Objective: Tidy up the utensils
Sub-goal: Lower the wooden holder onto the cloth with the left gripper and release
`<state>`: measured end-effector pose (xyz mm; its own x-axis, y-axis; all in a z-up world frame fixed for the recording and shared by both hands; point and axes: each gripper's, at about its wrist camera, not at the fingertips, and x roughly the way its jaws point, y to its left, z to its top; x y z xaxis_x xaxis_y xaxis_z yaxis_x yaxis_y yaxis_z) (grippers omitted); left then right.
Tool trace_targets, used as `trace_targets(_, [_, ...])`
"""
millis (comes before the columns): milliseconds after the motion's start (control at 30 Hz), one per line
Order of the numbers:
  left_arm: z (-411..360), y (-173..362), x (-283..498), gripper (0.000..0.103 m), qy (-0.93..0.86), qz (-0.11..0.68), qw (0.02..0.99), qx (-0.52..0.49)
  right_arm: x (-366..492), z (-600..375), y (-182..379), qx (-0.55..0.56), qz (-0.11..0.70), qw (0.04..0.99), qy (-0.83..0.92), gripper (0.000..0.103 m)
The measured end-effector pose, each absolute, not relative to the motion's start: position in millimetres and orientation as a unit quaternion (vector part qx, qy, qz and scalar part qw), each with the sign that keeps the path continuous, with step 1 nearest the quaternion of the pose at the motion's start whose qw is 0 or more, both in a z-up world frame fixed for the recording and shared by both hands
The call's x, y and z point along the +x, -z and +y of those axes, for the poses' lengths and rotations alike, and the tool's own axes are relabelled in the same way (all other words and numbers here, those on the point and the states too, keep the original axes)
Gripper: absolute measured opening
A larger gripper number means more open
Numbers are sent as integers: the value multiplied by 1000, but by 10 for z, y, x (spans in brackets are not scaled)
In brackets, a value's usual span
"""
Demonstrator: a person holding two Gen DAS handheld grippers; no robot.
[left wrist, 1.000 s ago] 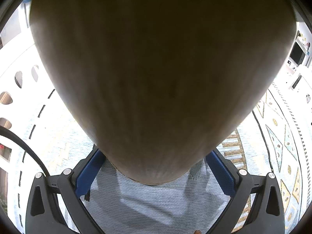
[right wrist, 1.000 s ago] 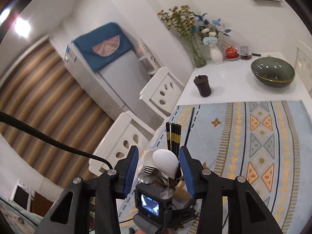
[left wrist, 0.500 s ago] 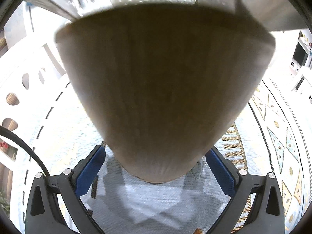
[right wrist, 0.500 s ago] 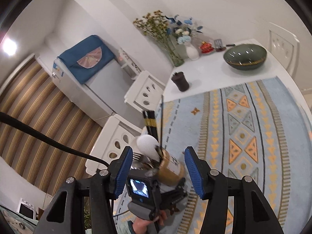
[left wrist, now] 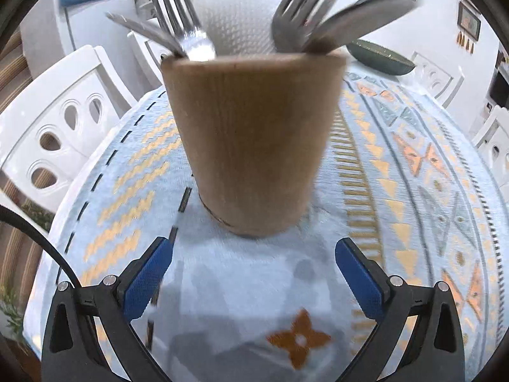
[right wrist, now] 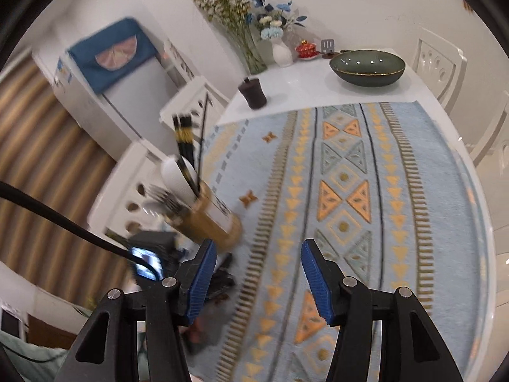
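Left wrist view: left hand-held gripper (left wrist: pixel 254 265) angled downward, jaws apart, short of wooden holder (left wrist: pixel 254 140).

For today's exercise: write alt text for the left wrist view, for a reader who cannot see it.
A wooden cup holding forks and a white spoon stands on a blue patterned tablecloth, just beyond the open left tongs, whose blue pads do not touch it. White chairs and a dark bowl sit behind.

Your utensil holder (left wrist: pixel 254 146) stands on the cloth-covered surface (right wrist: pixel 397 222), forks (left wrist: pixel 187 31) upright inside. Beyond it sits a bowl (right wrist: pixel 367 68), flowers (right wrist: pixel 241 31) behind, a chair (left wrist: pixel 54 127) left.
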<state>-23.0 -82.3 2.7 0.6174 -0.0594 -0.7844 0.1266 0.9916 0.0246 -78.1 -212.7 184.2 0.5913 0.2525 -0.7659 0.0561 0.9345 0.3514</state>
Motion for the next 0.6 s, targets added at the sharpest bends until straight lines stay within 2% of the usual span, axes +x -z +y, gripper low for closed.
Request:
trace_targets(200, [-988, -302, -400, 102, 63, 422, 904, 33, -869, -2095, -1600, 125, 476, 870, -28, 54])
trace_targets(400, [-1024, -623, -446, 102, 67, 407, 911, 10, -842, -2159, -1477, 125, 514, 849, 8, 54])
trace_targets(600, [-1119, -965, -534, 102, 67, 361, 928, 59, -876, -2227, -1395, 130, 534, 834, 37, 54])
